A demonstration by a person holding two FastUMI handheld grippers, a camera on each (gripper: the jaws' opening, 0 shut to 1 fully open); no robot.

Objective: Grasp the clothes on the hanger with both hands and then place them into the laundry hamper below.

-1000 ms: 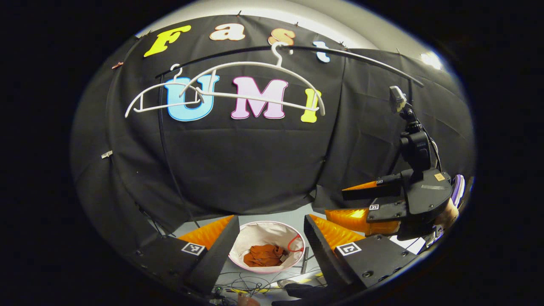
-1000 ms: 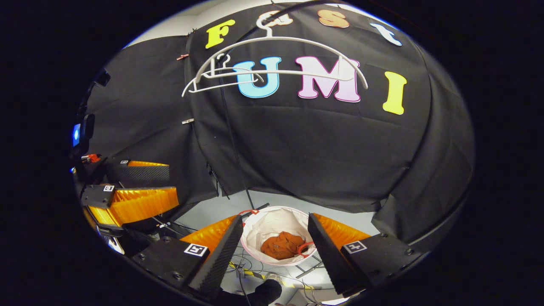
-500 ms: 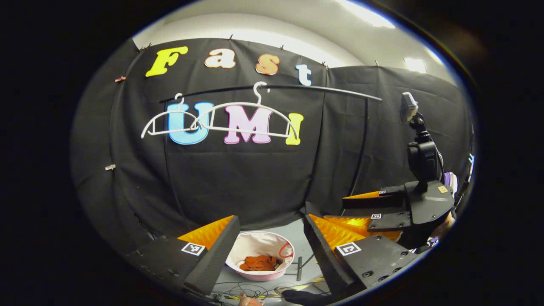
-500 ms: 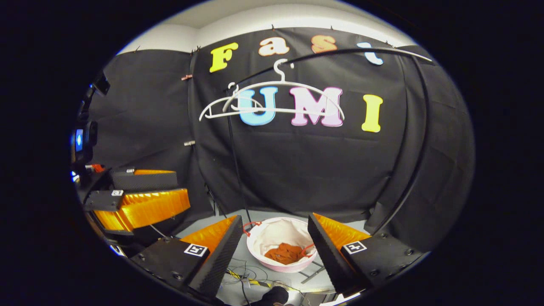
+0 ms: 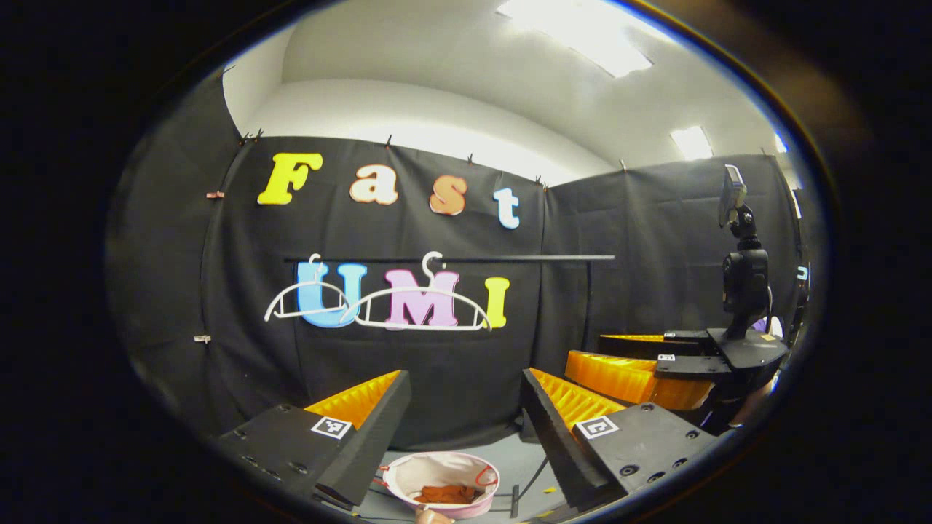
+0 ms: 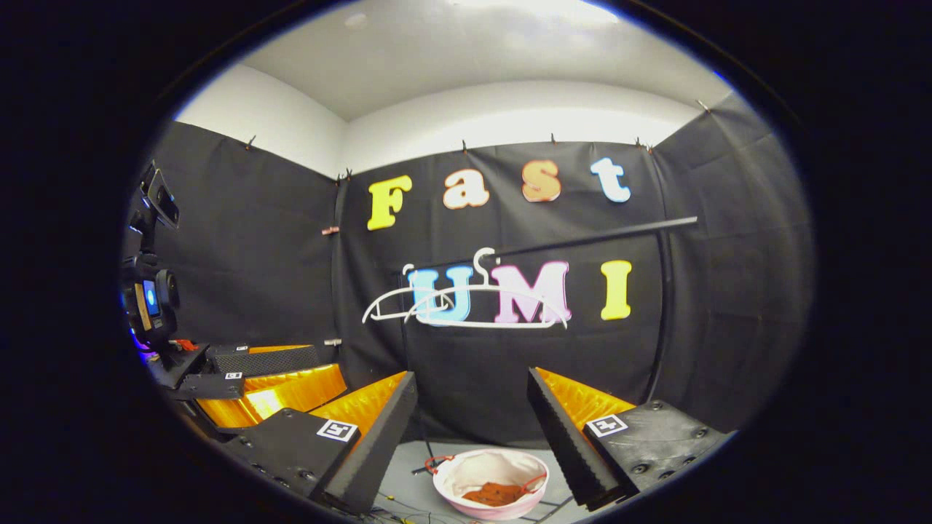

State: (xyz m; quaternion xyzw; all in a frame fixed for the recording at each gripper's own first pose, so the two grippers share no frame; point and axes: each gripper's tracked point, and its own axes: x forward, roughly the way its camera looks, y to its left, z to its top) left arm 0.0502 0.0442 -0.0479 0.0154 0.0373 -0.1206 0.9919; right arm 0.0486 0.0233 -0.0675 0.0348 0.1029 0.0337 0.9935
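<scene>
So rn both tongs are spread wide w/ nothing between them: left tongs (image 5: pixel 466 429) and right tongs (image 6: pixel 473 437), each pointing at the back wall. The rust-orange clothes (image 6: pixel 497 494) are sitting in the bottom of the laundry hamper (image 6: pixel 455 477) on the floor, which in the left gripper view is low down betw the fingers (image 5: pixel 408 473). Two white hangers (image 5: pixel 419 309) hang bare on the black rail (image 5: pixel 510 257), so imo the drop is basically done.

What could go wrong from here: not much tbh. The hamper looks light and soft-sided, w/ loose cables on the floor just beside it, so a careless sweep down low could tip it or snag a wire. The bare hangers would swing or slip off the rail if bumped. Also the two rigs are near each other, so they could clip.

Writing/brands: square black-and-white marker tags on the tongs, no readable text. No labels on hamper or clothes that I can make out.
</scene>
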